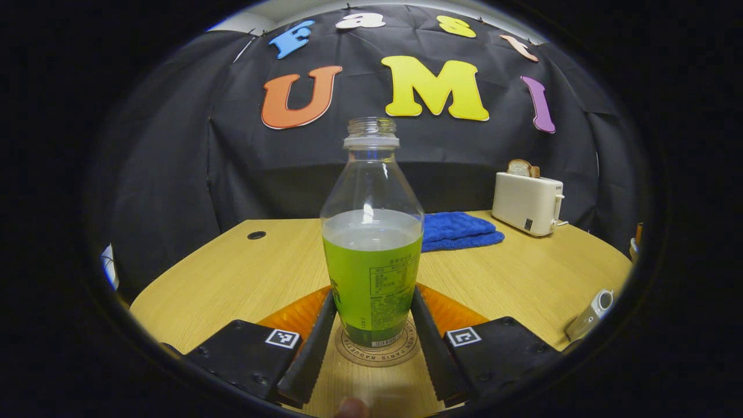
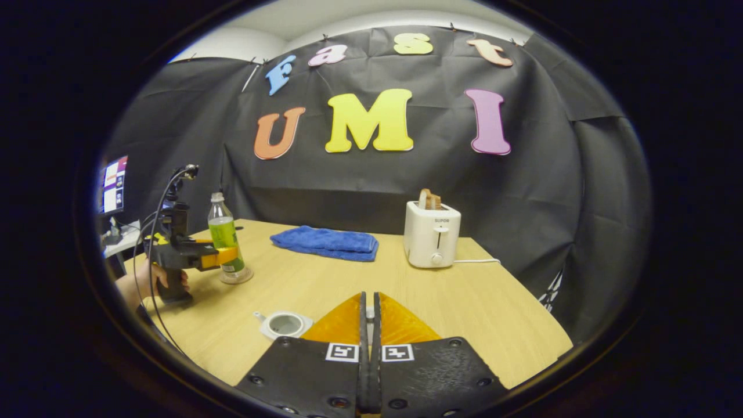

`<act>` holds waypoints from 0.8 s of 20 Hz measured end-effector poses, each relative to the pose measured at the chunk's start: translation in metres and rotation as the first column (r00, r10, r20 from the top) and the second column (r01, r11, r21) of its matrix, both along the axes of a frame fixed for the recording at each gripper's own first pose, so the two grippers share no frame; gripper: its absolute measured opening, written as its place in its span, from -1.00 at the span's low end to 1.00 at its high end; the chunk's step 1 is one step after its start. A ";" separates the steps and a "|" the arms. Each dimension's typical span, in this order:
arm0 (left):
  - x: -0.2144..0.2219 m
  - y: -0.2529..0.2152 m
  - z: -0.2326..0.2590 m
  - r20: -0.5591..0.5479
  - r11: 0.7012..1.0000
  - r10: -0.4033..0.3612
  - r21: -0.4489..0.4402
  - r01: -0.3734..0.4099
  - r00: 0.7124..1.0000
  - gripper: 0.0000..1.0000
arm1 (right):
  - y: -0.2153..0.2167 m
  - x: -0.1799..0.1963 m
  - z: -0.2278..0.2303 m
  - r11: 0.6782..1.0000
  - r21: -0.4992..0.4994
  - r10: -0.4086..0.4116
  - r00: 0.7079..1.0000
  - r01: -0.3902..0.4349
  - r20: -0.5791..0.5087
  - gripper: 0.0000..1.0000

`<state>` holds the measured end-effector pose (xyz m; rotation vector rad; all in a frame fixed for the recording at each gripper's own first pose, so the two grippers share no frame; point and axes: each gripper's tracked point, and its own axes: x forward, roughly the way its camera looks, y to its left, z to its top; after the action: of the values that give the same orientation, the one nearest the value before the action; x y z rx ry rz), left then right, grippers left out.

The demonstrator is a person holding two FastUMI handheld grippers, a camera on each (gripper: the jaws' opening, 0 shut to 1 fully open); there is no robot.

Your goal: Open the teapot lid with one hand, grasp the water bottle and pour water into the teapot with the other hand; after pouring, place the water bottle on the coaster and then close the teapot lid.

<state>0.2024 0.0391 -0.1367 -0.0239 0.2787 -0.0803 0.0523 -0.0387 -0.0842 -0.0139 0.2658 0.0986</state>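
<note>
The uncapped water bottle (image 1: 371,255), green-labelled and about half full, stands upright on the round coaster (image 1: 377,351). My left gripper (image 1: 371,325) is shut on its lower body, one finger against each side. The right gripper view shows the same bottle (image 2: 223,235) on its coaster (image 2: 236,276), held by the left gripper (image 2: 223,255) with a hand below it. The white teapot (image 2: 284,323) sits lidless on the table, also at the right edge of the left gripper view (image 1: 592,313). My right gripper (image 2: 370,316) hovers beside the teapot, shut on a small pale piece, the teapot lid's knob.
A wooden table (image 2: 464,302) carries a folded blue towel (image 2: 328,241) and a white toaster (image 2: 432,235) with bread in it, its cord trailing right. A cable hole (image 1: 256,235) lies at the far left. A monitor (image 2: 113,183) stands beyond the table's left side.
</note>
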 end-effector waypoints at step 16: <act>-0.046 0.034 0.015 -0.009 0.994 0.096 -0.051 -0.096 0.995 0.99 | 0.053 0.008 0.010 0.994 0.022 0.107 0.994 -0.108 0.032 -1.00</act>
<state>0.1565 0.0728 -0.1220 -0.0890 0.2817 0.0083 0.0604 0.0146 -0.0742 -0.0058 0.2331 0.2084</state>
